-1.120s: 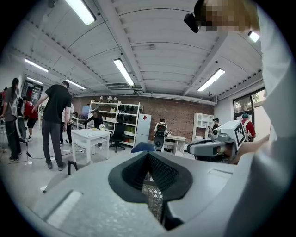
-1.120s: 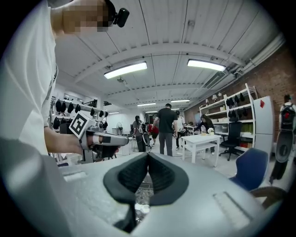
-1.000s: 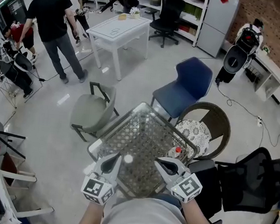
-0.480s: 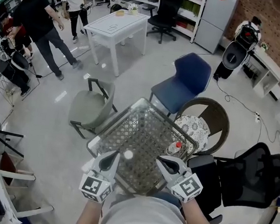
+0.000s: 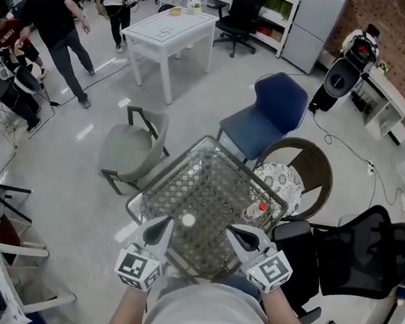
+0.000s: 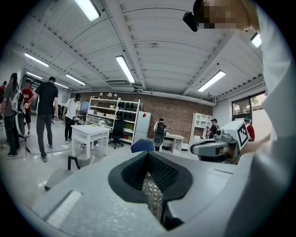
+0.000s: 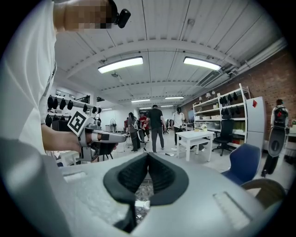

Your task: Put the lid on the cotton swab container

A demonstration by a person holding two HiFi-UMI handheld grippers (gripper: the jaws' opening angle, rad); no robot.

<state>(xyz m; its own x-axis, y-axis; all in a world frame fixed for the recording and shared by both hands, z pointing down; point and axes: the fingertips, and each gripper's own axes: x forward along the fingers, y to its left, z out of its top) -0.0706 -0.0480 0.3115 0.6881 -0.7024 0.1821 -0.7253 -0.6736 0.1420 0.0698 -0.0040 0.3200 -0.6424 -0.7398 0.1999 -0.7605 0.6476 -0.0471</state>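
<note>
In the head view a small square table (image 5: 178,180) with a lattice-patterned top stands below me. A small round white lid (image 5: 187,221) lies near the table's front edge. A small clear container (image 5: 254,213) with a red top stands at the right edge. My left gripper (image 5: 160,227) hovers just left of the lid, with its jaws together and nothing in them. My right gripper (image 5: 239,235) hovers below and left of the container, also shut and empty. Both gripper views look level into the room, left gripper (image 6: 148,155), right gripper (image 7: 148,158), with table lattice showing under the jaws.
Chairs ring the table: a blue chair (image 5: 274,119) behind it, a wicker chair (image 5: 310,170) with a patterned cushion at the right, a grey armchair (image 5: 130,158) at the left and a black office chair (image 5: 370,256) at the near right. People (image 5: 55,21) walk at the far left.
Both grippers stay where they were above the table's front edge. The people in the background have walked further off to the upper left, and the view has shifted slightly.
</note>
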